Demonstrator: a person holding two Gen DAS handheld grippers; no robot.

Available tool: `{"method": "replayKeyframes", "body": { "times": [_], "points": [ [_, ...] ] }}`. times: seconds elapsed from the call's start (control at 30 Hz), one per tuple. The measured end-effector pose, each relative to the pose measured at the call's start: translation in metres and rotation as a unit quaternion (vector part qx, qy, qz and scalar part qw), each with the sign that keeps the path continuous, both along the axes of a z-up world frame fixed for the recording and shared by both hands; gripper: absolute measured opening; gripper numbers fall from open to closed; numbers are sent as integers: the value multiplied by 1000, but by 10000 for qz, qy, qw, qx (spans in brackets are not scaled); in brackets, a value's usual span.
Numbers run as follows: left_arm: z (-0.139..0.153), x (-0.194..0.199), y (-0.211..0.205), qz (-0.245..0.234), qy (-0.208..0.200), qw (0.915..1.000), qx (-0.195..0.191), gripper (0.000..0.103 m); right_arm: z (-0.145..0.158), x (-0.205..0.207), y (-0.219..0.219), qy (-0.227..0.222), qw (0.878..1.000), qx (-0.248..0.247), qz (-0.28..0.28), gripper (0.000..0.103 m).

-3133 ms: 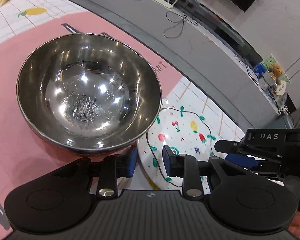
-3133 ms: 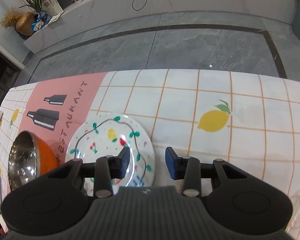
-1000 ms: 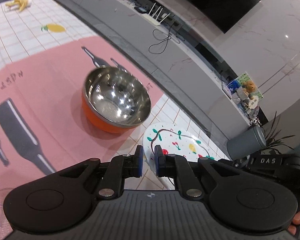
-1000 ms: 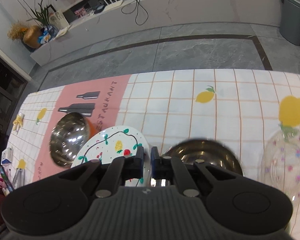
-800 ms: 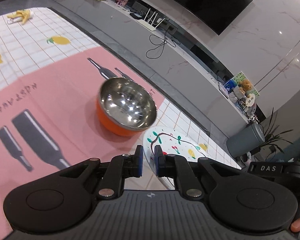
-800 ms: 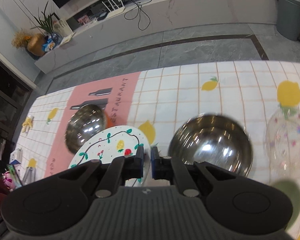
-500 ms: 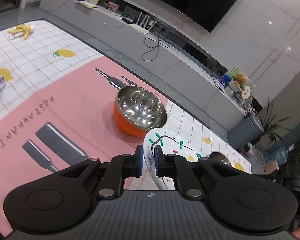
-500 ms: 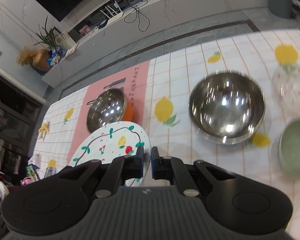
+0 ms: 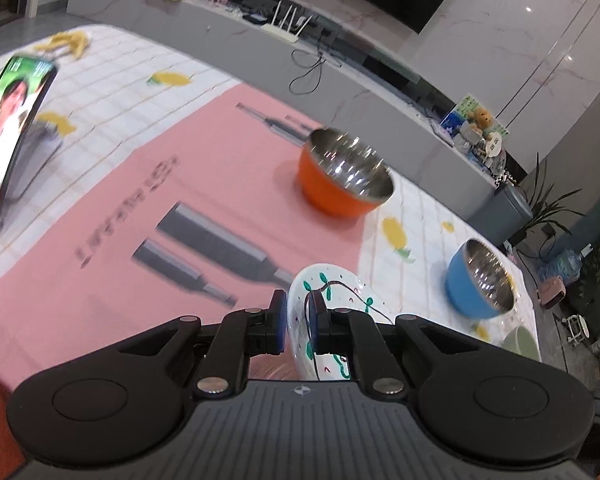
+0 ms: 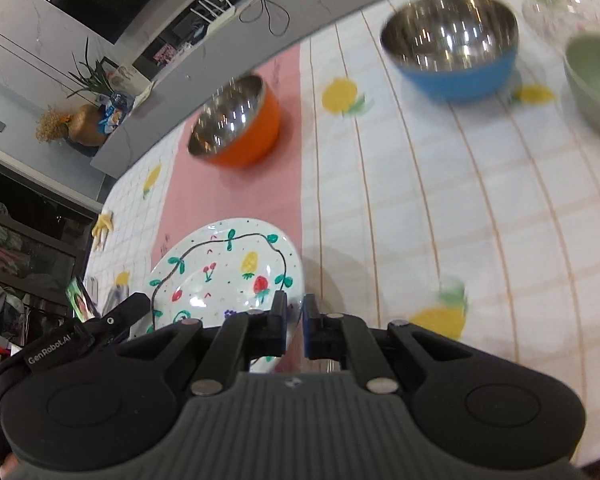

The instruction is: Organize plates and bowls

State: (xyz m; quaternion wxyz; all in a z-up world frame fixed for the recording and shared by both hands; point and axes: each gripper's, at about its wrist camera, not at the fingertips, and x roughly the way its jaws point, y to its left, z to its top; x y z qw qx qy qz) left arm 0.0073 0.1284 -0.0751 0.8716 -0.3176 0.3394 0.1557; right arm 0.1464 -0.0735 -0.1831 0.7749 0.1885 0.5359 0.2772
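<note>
On the table sits one big tablecloth (image 10: 440, 220), white grid with lemon prints and one pink stripe (image 9: 140, 200) with bottle graphics. So, the count, biggest down.

Bowls: three that I can make out clearly. One steel bowl with a blue outside (image 10: 452, 48), one steel bowl with an orange outside (image 10: 236, 120) sitting on the pink stripe, and one pale green bowl (image 10: 594, 76) at the right edge, just beside the blue one. There's also one clear glass dish (image 10: 556, 12) behind the green bowl, pretty blurry.

Plates: just one, white with a painted vine, cherries, a pineapple and a strawberry (image 10: 224, 276). It's up off the cloth, tilted, and held from both sides. The left gripper (image 9: 298, 316) has its blue pads pinched narrow on the plate's near rim, and the right gripper (image 10: 294, 312) is pinched narrow on the opposite rim. In the right wrist view you can see the left gripper's body poking in at the plate's left edge.

One phone (image 9: 12, 128) stands propped at the far left with its screen lit.
</note>
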Motion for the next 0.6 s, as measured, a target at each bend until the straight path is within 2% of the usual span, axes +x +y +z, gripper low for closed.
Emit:
{"method": "replayKeyframes", "body": {
  "times": [0.13,0.37,0.6],
  "points": [
    [-20,-13,5,-28,101,9997,-198,12,-14,-13,1,4,9999,-160,31,6],
    [-39,-20,2,-181,246,9992,-258,12,-18,-23,-1,-277,9985,-478,43,5],
    [-41,-19,-6,-313,461,9984,72,12,-22,-31,7,-512,9957,-755,183,6]
  ]
}}
